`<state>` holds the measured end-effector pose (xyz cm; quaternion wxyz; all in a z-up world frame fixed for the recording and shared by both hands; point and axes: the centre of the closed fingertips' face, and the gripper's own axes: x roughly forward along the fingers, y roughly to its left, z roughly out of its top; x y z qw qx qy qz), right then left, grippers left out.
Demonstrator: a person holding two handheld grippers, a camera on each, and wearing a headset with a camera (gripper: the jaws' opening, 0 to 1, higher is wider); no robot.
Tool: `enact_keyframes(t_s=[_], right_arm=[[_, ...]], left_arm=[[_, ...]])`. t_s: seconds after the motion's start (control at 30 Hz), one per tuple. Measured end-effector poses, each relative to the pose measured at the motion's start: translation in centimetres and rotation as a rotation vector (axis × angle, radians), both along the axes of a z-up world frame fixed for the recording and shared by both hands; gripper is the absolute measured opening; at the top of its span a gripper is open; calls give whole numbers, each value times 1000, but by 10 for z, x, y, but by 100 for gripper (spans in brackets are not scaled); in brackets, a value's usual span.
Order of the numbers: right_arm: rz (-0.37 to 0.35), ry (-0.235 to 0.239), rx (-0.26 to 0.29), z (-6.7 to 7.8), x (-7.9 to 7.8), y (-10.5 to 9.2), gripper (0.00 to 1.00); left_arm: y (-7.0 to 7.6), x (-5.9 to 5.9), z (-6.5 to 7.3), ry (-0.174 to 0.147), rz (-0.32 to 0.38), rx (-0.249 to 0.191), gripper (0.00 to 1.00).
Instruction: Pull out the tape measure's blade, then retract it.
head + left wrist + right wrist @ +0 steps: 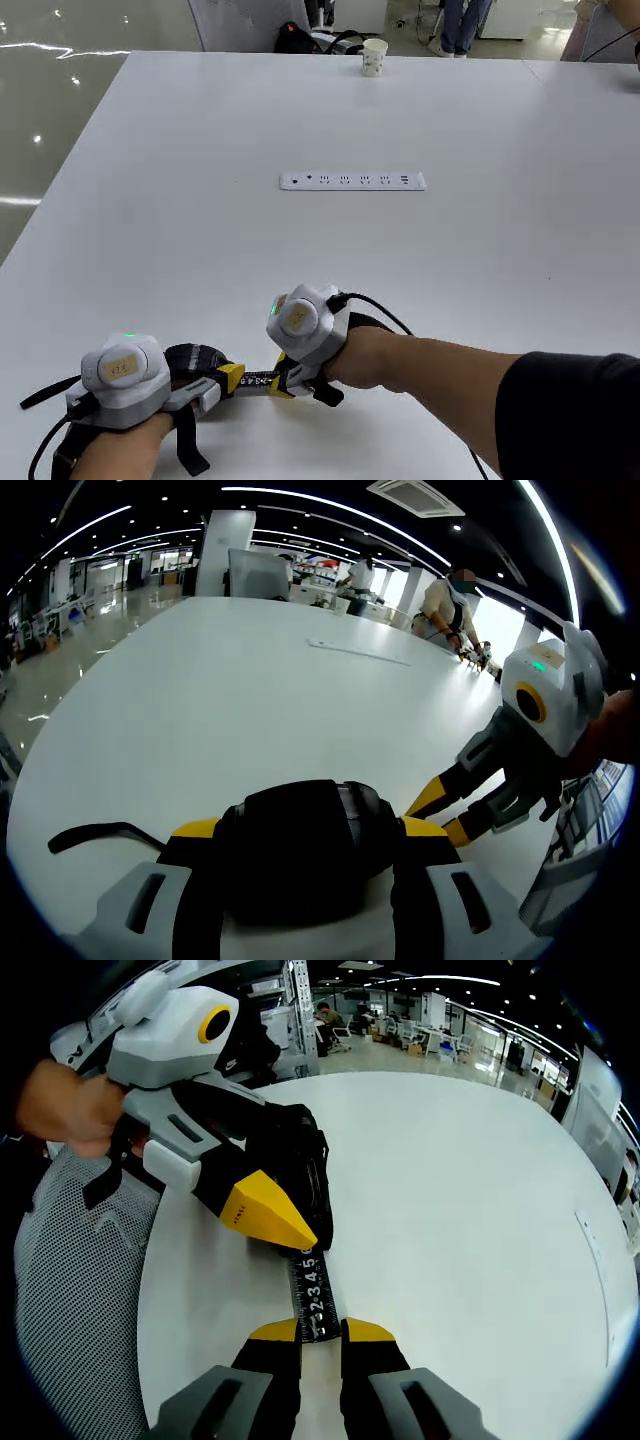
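black tape measure (295, 1160) sits by the table's (400, 260) near edge, clamped in the left gripper's (310, 825) jaws to anchor it — the right gripper's (320, 1332) jaws pinch the short exposed blade (311, 1295), likely for pulling.

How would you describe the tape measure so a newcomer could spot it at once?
On the white table, look to the near edge. The tape measure is the black case clamped by the left gripper. Unlike the white power strip and paper cup beyond, it shows a numbered blade held by the right gripper.
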<state>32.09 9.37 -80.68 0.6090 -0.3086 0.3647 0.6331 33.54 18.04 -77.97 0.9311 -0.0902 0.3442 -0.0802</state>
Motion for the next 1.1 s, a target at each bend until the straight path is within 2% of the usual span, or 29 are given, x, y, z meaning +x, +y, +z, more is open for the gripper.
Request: enact_keyframes(t_s=[0.1, 0.2, 0.63, 0.8, 0.9, 1.1], right_arm=[[34, -34, 12, 0, 0, 2, 10], [12, -18, 20, 1, 0, 3, 10], [12, -16, 17, -1, 0, 9, 10], [17, -17, 32, 0, -1, 12, 10], [-8, 16, 46, 0, 1, 13, 10], [9, 10, 48, 0, -1, 15, 10]], left_arm=[[0, 0, 0, 0, 0, 0, 63], [0, 0, 0, -1, 0, 1, 63], [1, 0, -1, -1, 1, -1, 63], [2, 1, -1, -1, 0, -3, 63], [2, 1, -1, -1, 0, -4, 63], [2, 0, 0, 0, 1, -4, 63]])
